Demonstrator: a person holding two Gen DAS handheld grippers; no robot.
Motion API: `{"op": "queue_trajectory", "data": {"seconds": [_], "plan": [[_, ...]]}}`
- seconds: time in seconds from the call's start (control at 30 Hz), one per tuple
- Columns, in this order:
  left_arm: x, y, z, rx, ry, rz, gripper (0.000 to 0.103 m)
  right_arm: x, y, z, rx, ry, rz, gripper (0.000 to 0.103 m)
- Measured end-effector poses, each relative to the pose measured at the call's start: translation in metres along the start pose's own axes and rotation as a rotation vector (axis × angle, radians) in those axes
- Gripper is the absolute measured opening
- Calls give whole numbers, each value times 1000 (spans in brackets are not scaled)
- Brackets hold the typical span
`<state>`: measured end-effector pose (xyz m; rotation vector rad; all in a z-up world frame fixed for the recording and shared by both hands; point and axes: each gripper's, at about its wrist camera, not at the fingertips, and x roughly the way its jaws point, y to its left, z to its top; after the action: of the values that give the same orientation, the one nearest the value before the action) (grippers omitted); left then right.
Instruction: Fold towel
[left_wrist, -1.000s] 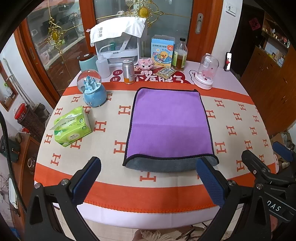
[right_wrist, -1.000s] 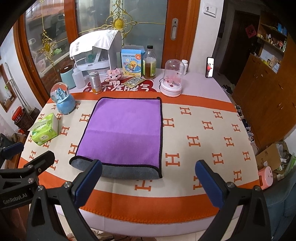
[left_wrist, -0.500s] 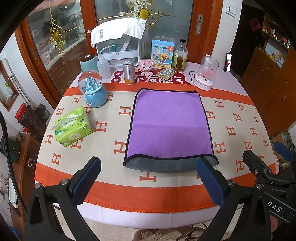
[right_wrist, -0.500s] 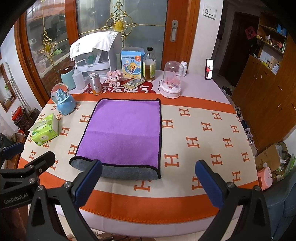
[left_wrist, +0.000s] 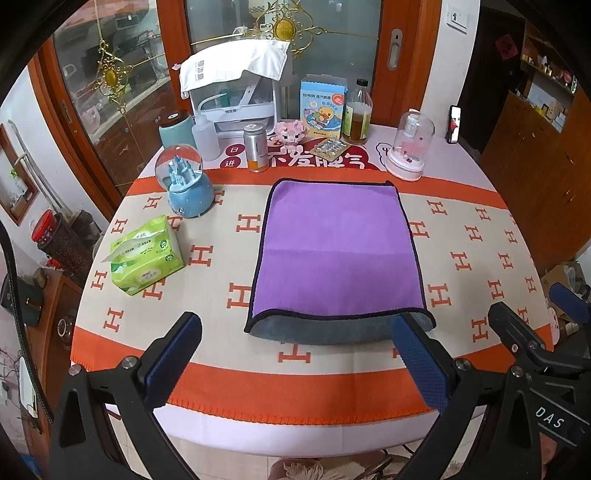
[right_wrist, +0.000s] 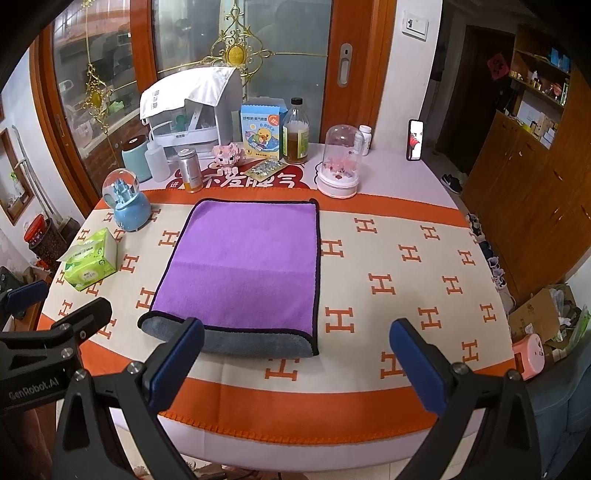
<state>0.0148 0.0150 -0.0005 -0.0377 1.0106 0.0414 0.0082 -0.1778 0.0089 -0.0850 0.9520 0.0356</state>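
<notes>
Now: towel (left_wrist: 338, 254) lies folded on table (left_wrist: 295, 384) centre, purple side up, grey layer showing at near edge. Left gripper (left_wrist: 295, 360) and right gripper (right_wrist: 295, 360) both spread wide, empty, near table's front edge.

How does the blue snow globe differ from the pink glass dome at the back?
The snow globe is round on a blue base, left of the towel, with a blue castle inside. The pink dome is taller, bell-shaped, on a pale pink base, beyond the towel's far right corner. Both are clear, upright and off the towel.
</notes>
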Motion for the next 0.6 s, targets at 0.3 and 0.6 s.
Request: {"op": "queue_trajectory", "data": {"seconds": [0.3,0.6], "plan": [[2,1,3,12,-8,3,102,5,-2,4,-8,-11,4,101],[40,36,22,-24,16,13,102,42,-14,-1,-19,31,6,100]]}}
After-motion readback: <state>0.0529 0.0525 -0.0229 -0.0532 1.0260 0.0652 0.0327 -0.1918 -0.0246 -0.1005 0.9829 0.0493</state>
